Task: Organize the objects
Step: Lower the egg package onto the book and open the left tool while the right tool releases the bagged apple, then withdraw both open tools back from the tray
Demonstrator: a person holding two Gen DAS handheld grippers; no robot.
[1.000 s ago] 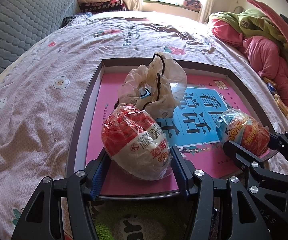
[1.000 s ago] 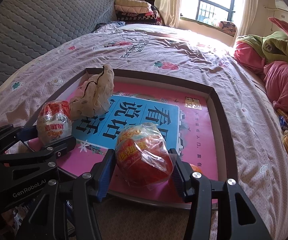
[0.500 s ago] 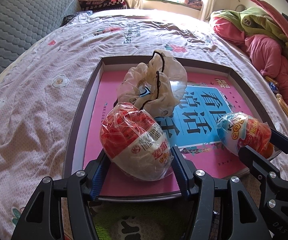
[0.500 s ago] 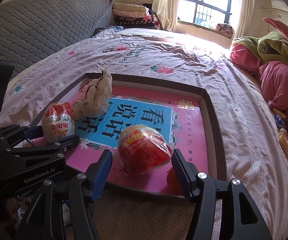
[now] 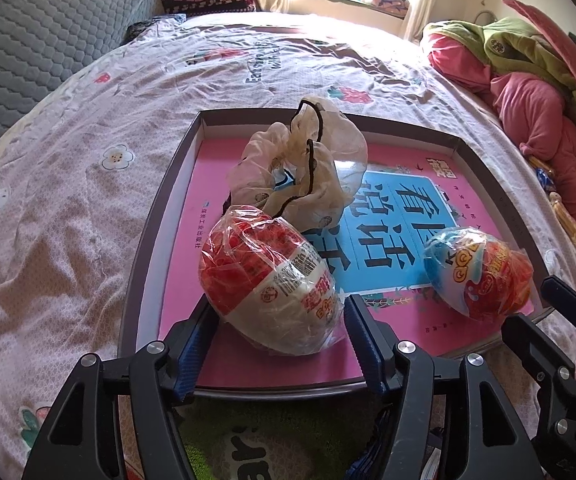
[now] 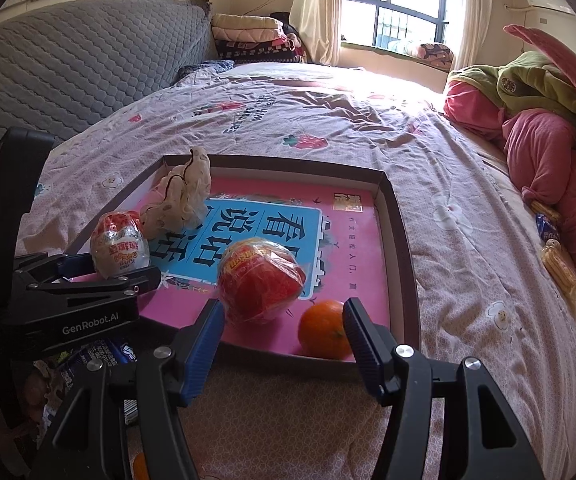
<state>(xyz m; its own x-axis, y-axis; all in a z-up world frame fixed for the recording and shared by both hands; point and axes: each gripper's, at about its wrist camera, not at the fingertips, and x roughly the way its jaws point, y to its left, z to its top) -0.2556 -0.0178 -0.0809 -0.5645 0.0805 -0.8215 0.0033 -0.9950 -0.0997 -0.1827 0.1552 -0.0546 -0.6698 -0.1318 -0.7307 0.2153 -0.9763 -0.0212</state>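
Blue-padded left gripper (image 5: 275, 344), angled down, jaws opening around the wrapped egg (image 5: 267, 280); right gripper (image 6: 283, 340) apparently empty, open.

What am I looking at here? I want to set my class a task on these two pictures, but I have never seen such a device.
There is no robot. A person holds a two-fingered gripper in each hand, and each gripper carries a wide-angle camera looking along its fingers. One picture is from the left gripper, the other from the right gripper. On the bed lies a shallow pink tray holding two wrapped toy eggs, an orange and a crumpled beige bag. The left gripper's jaws are opening around the red-and-white egg, which rests on the tray. The right gripper is open and holds nothing; the red egg lies just ahead of it.
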